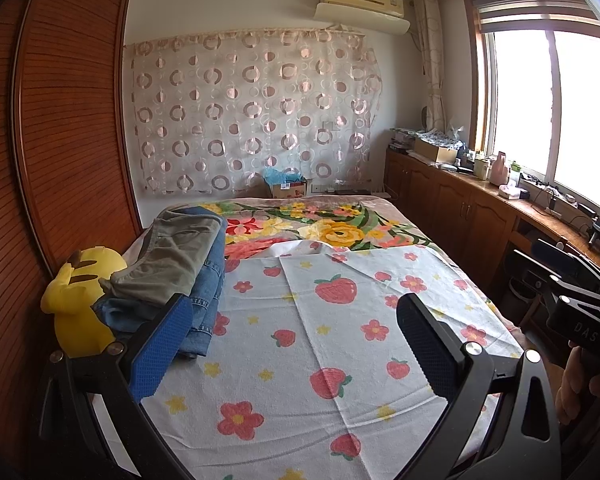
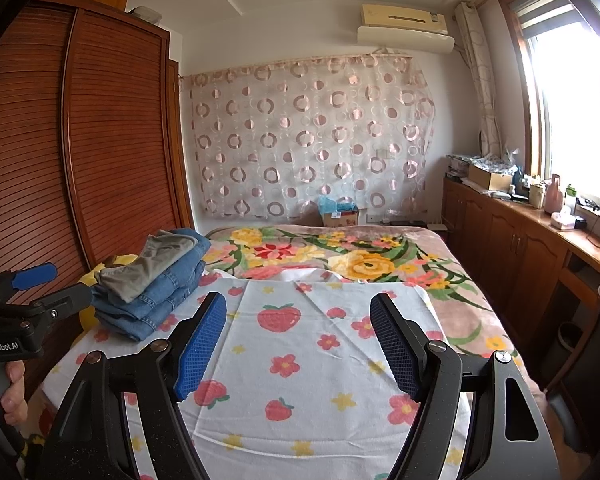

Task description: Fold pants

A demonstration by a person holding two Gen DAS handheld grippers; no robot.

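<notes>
A pile of pants lies at the left edge of the bed: olive-grey pants (image 1: 172,256) on top of blue jeans (image 1: 206,300). The same pile shows in the right wrist view, with the olive-grey pants (image 2: 156,260) above the jeans (image 2: 160,300). My left gripper (image 1: 296,344) is open and empty, held over the strawberry-print sheet (image 1: 320,344), just right of the pile. My right gripper (image 2: 298,344) is open and empty over the same sheet (image 2: 300,360), with the pile to its left. Each view shows the other hand-held gripper at its edge.
A yellow plush toy (image 1: 80,300) sits beside the pile at the bed's left edge. A floral blanket (image 1: 340,228) covers the far half of the bed. A wooden wardrobe (image 1: 60,140) stands on the left. Wooden cabinets (image 1: 460,200) with clutter run under the window on the right.
</notes>
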